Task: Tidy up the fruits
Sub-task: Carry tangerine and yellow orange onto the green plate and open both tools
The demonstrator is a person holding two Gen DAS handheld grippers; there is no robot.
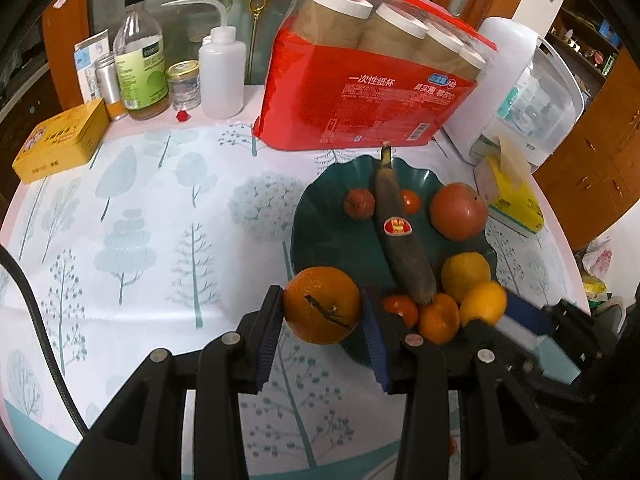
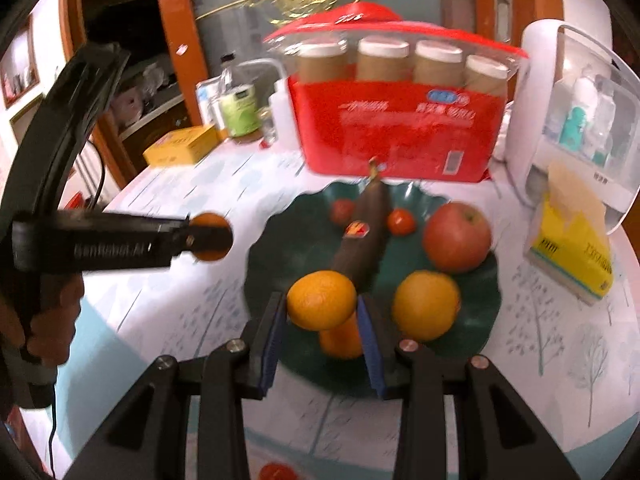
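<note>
A dark green scalloped plate (image 1: 332,236) (image 2: 400,256) holds a dark overripe banana (image 1: 400,240) (image 2: 360,236), a red apple (image 1: 458,210) (image 2: 456,236), small red fruits, and several yellow-orange citrus fruits. My left gripper (image 1: 322,312) is shut on an orange with a stem (image 1: 322,310), held at the plate's near left rim; it also shows in the right wrist view (image 2: 210,242). My right gripper (image 2: 322,308) is shut on a smooth orange (image 2: 322,300) above the plate's near side, over another orange (image 2: 340,340). It appears blurred in the left wrist view (image 1: 516,316).
A red pack of paper cups (image 1: 368,76) stands behind the plate. A white appliance (image 1: 532,92) and yellow tissue box (image 1: 512,196) are at the right. Bottles and jars (image 1: 140,68) and a yellow tin (image 1: 60,140) are at the back left. A small red fruit (image 2: 276,472) lies near the front edge.
</note>
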